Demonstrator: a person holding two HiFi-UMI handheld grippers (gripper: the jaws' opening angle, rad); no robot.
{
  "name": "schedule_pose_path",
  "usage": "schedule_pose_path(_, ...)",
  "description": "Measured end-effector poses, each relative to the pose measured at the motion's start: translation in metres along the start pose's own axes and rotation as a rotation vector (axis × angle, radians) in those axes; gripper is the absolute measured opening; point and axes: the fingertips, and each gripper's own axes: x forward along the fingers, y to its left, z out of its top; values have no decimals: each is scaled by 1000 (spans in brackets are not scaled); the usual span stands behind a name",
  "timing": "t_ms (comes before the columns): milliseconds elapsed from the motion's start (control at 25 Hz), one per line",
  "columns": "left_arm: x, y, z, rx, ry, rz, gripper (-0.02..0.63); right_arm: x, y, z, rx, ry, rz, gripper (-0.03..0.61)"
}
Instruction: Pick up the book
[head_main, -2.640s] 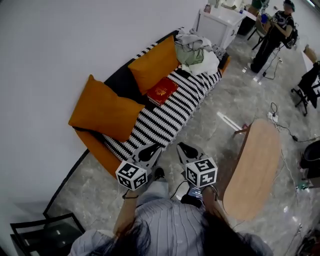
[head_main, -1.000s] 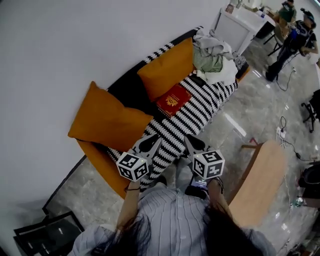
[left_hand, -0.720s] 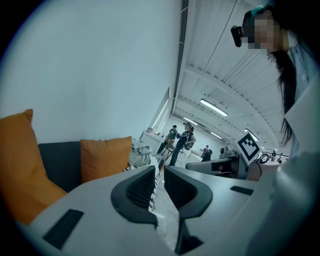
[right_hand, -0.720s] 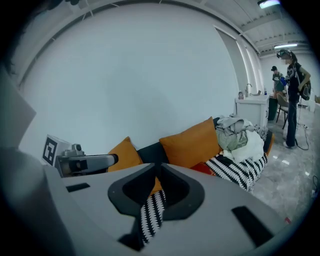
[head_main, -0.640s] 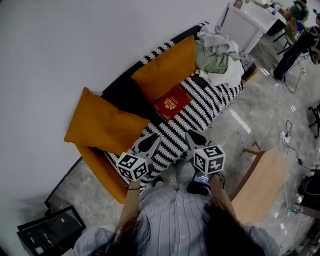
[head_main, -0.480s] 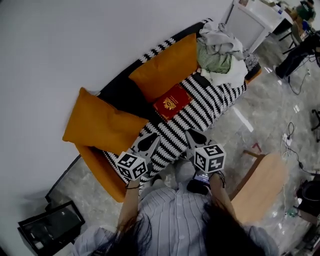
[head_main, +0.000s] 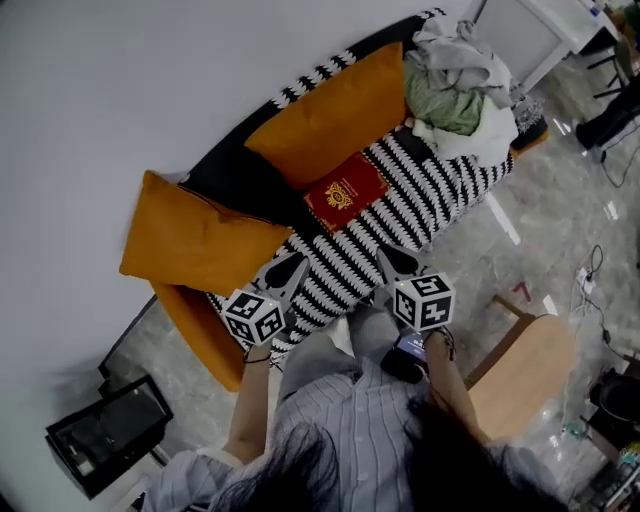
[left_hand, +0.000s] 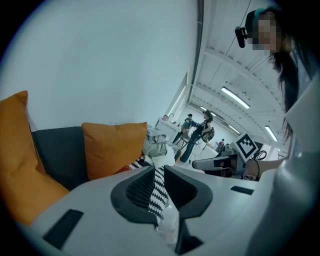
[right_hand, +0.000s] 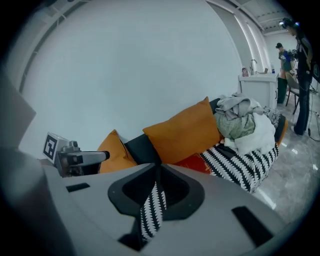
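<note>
- Book (head_main: 345, 192) lies flat on the sofa (head_main: 440, 195), with a cushion (head_main: 335, 115) at its 12 o'clock.
- Left gripper (head_main: 298, 260): jaws together, empty; book at 1 o'clock.
- Right gripper (head_main: 385, 254): jaws together, empty; book at 11 o'clock.

Soft, even indoor light. The head view bows at its edges; the glossy floor (head_main: 540, 190) at right shows bright glare streaks. Both gripper views are round fisheye pictures with dark corners; ceiling strip lights (left_hand: 235, 97) glow in the left one's upper right.
</note>
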Motion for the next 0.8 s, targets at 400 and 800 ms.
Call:
schedule_pose_path(400,51,40,-10,-18,75,18,48,43,-62,-7,55,60,3,43)
schedule_pose_path(800,102,98,-45,-77,185,14,61,108,-124,-25,127,114,-6,43)
